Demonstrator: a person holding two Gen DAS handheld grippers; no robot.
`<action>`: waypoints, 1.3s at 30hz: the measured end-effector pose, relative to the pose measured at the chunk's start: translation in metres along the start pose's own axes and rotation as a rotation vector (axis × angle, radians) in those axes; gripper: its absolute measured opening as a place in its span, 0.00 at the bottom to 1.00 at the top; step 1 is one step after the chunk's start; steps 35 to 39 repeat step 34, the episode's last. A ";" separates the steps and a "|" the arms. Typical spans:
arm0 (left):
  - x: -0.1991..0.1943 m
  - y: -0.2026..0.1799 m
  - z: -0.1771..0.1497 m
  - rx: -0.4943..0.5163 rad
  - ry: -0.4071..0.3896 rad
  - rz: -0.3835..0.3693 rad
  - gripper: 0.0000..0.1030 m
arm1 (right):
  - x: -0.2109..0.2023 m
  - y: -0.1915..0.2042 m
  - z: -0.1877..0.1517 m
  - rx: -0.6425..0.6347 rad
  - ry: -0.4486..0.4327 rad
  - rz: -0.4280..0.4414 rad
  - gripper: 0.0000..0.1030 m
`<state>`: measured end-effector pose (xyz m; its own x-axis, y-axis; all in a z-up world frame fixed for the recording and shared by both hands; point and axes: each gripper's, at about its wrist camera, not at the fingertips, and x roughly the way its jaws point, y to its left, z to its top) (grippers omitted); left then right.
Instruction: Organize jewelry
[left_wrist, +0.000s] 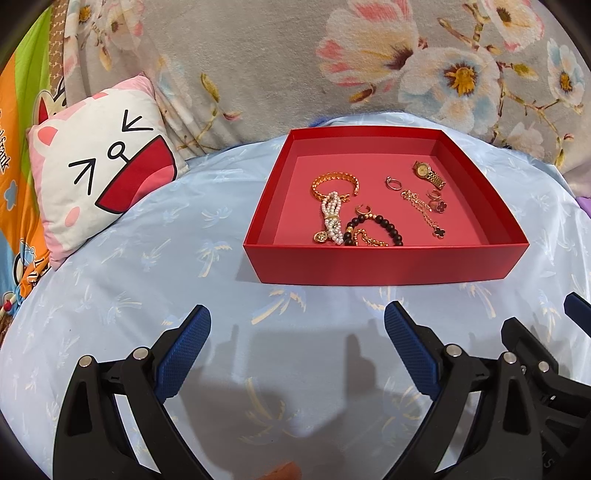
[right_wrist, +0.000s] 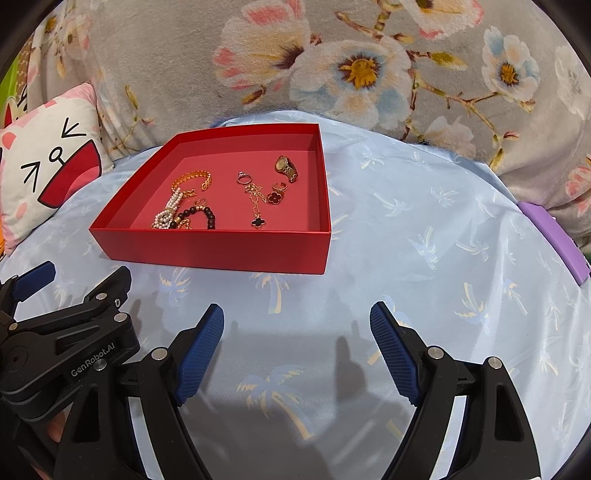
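A shallow red box (left_wrist: 384, 264) (right_wrist: 221, 251) sits on the light blue sheet. Inside lie a gold chain bracelet (left_wrist: 334, 182) (right_wrist: 192, 178), a pearl strand (left_wrist: 332, 218) (right_wrist: 168, 212), a black bead bracelet (left_wrist: 384, 225) (right_wrist: 203, 216), a silver ring (left_wrist: 393, 182) (right_wrist: 243, 178), a gold watch (left_wrist: 428, 173) (right_wrist: 286, 168), a clover necklace (left_wrist: 424, 212) (right_wrist: 255, 206) and a clover ring (left_wrist: 437, 203) (right_wrist: 277, 194). My left gripper (left_wrist: 297, 315) is open and empty in front of the box. My right gripper (right_wrist: 297, 312) is open and empty to the right of the left one.
A cartoon cat pillow (left_wrist: 96, 170) (right_wrist: 44, 158) lies left of the box. A floral blanket (left_wrist: 295, 55) (right_wrist: 332, 55) rises behind it. A purple object (right_wrist: 554, 240) lies at the sheet's right edge. The left gripper's body (right_wrist: 66, 332) shows at lower left in the right wrist view.
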<state>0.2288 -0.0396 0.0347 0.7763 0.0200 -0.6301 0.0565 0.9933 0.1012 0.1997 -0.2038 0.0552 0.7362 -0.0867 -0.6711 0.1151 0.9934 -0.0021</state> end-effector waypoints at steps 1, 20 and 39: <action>0.000 0.000 0.000 0.000 0.000 0.000 0.90 | 0.000 0.001 0.000 0.000 0.000 0.000 0.78; 0.005 0.000 0.000 -0.004 0.020 -0.027 0.90 | 0.000 0.002 -0.001 -0.003 0.000 -0.003 0.78; 0.001 -0.003 0.000 0.011 -0.002 0.007 0.89 | 0.000 0.000 0.001 -0.003 0.001 -0.008 0.78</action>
